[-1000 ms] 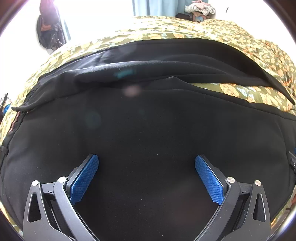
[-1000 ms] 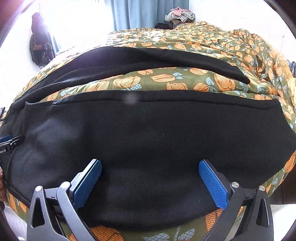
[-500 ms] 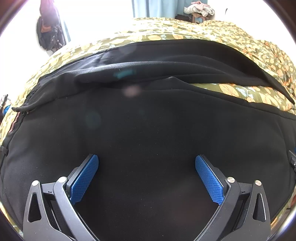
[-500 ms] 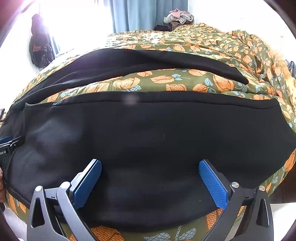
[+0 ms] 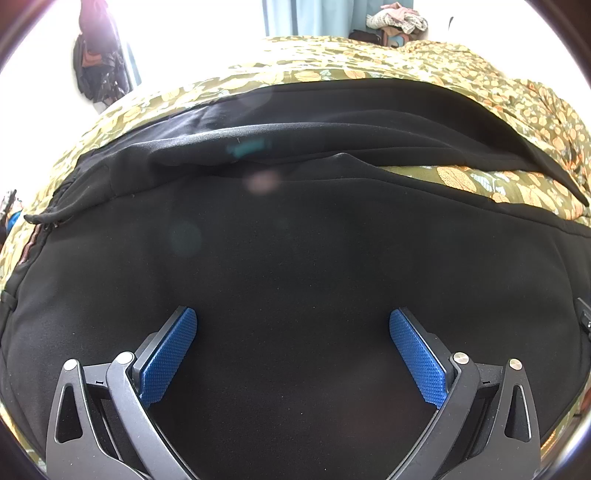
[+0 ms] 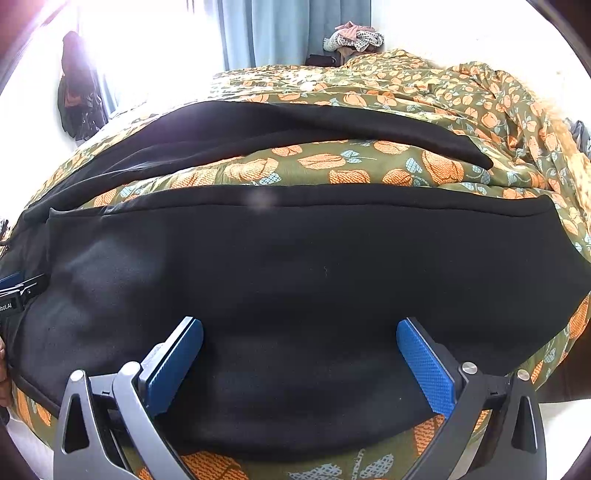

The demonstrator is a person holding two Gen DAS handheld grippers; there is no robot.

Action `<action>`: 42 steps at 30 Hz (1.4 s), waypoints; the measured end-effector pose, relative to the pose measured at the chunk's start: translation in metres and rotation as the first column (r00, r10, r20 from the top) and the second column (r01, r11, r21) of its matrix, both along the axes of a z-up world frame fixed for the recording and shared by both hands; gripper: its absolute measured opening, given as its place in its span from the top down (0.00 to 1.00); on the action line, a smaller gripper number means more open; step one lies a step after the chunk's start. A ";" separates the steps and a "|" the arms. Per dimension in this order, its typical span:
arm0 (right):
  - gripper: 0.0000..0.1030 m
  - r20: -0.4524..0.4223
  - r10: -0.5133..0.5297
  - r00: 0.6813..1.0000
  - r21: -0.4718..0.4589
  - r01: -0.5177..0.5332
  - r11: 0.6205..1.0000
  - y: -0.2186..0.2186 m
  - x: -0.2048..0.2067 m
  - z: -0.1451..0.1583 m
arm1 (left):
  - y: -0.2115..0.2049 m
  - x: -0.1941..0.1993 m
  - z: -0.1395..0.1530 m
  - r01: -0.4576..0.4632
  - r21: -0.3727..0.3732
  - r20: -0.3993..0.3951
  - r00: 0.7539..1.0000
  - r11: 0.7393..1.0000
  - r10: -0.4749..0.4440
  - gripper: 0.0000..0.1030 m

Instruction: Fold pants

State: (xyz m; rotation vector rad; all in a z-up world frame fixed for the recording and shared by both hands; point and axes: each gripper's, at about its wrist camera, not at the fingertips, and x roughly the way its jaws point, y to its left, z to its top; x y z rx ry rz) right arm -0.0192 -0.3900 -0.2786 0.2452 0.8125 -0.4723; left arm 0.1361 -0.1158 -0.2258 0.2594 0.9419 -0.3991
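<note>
Since the earlier frames almost nothing had shifted; only the right wrist view had crept slightly, while both tools stayed over the cloth. Left gripper point(image 5: 293, 319): blue fingers point(image 5: 168, 360) spread wide, holding nothing, above the black pants point(image 5: 295, 258). Right gripper point(image 6: 299, 328): fingers point(image 6: 424, 363) likewise wide and empty, over the near leg at 6 o'clock. The pants point(image 6: 295, 266) lay flat across a floral bedspread point(image 6: 332, 166), the second leg toward 12 o'clock. Farther off, blue curtains point(image 6: 280, 29) and a clothes heap point(image 6: 354, 37) stood at 12 o'clock.
</note>
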 end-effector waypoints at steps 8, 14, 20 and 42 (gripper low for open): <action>0.00 0.002 -0.001 1.000 -0.002 0.001 1.000 0.000 -0.001 0.000 | 0.000 0.000 0.000 0.000 0.000 0.000 1.000 1.000 0.000 0.00; 0.00 0.004 -0.003 1.000 -0.003 0.003 1.000 -0.001 -0.001 0.000 | -0.001 0.000 0.000 0.000 0.001 0.000 1.000 1.000 0.000 0.00; 0.00 0.004 -0.002 1.000 -0.003 0.002 1.000 -0.001 -0.001 0.000 | -0.001 0.000 0.000 0.000 0.003 0.001 1.000 1.000 0.000 0.00; 0.00 0.106 -0.052 0.993 0.114 0.039 0.993 -0.032 -0.015 0.035 | 0.007 0.007 0.026 -0.023 -0.023 -0.095 0.995 0.999 0.020 0.00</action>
